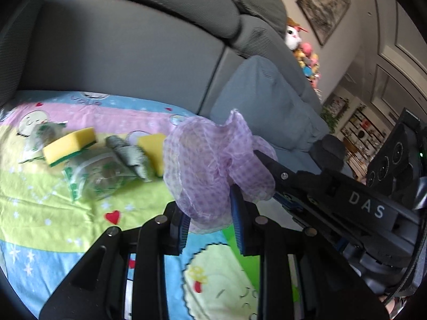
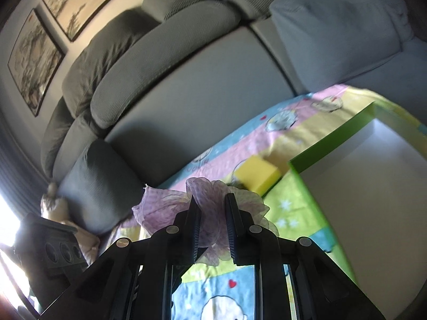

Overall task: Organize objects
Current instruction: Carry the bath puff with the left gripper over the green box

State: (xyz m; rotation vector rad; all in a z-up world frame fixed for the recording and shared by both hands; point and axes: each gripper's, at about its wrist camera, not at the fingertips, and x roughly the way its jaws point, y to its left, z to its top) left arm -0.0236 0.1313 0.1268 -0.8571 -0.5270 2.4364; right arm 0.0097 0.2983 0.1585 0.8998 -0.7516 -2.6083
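Note:
A thin purple checked cloth [image 1: 202, 165] hangs bunched above the cartoon-print blanket [image 1: 53, 213]. My left gripper [image 1: 209, 205] is shut on its lower part. My right gripper [image 1: 260, 157] comes in from the right and is shut on the cloth's upper right edge. In the right wrist view the same cloth [image 2: 165, 208] puffs out around the right gripper [image 2: 211, 200], pinched between its fingers. On the blanket behind lie two yellow sponges [image 1: 70, 144] [image 1: 153, 149], a grey scrubbing cloth [image 1: 128, 154] and clear packets with green print [image 1: 98, 176].
A green-walled box [image 2: 333, 138] with a white inside stands open on the blanket at the right, one yellow sponge [image 2: 257, 174] by its corner. The grey sofa back [image 1: 120, 53] and a blue-grey pillow [image 1: 267, 101] rise behind. Stuffed toys [image 1: 293, 37] sit far right.

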